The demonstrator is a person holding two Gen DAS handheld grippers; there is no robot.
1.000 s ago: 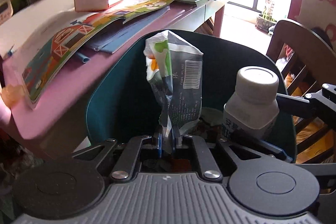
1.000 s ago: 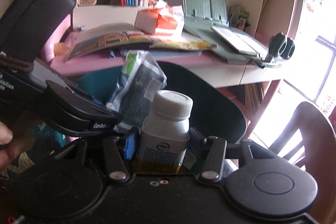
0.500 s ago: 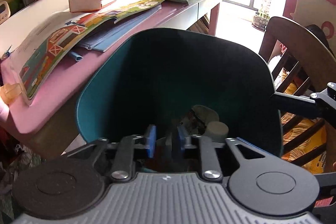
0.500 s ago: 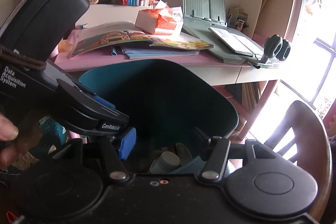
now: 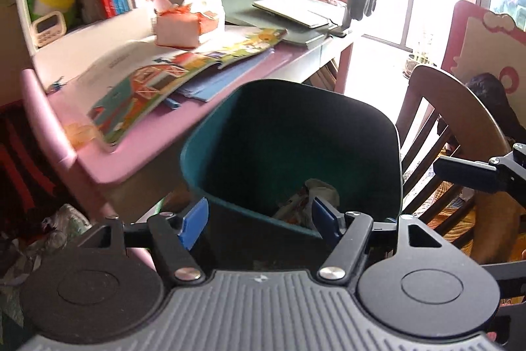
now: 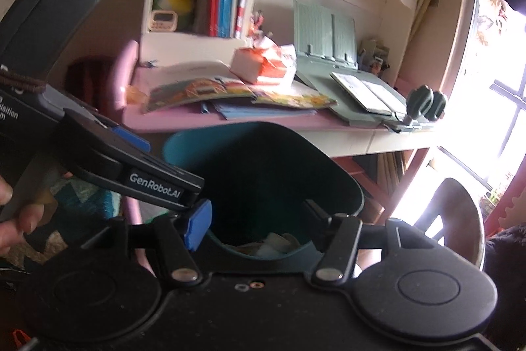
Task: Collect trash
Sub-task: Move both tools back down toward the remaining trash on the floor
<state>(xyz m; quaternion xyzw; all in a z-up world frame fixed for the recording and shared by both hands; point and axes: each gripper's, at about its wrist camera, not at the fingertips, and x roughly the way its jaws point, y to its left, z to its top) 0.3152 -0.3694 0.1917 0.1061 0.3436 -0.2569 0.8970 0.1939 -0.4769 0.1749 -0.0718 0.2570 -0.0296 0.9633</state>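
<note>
Pink and cluttered, the surface [image 5: 210, 117] carries an open picture book [image 5: 184, 71] and a tissue pack [image 5: 184, 28]. Just beside it stands a teal trash bin [image 5: 289, 134], with crumpled trash [image 5: 315, 196] lying at its bottom. Above the bin, the left gripper [image 5: 259, 221] has its fingers opening, with nothing between them. The right gripper [image 6: 256, 221] has its fingers spread and empty.

You had open room above the teal bin [image 5: 289, 134], whose mouth stood clear. The pink desk [image 5: 154, 150] crowded its left side and the wooden chair [image 5: 460, 107] its right, leaving little way around it.
</note>
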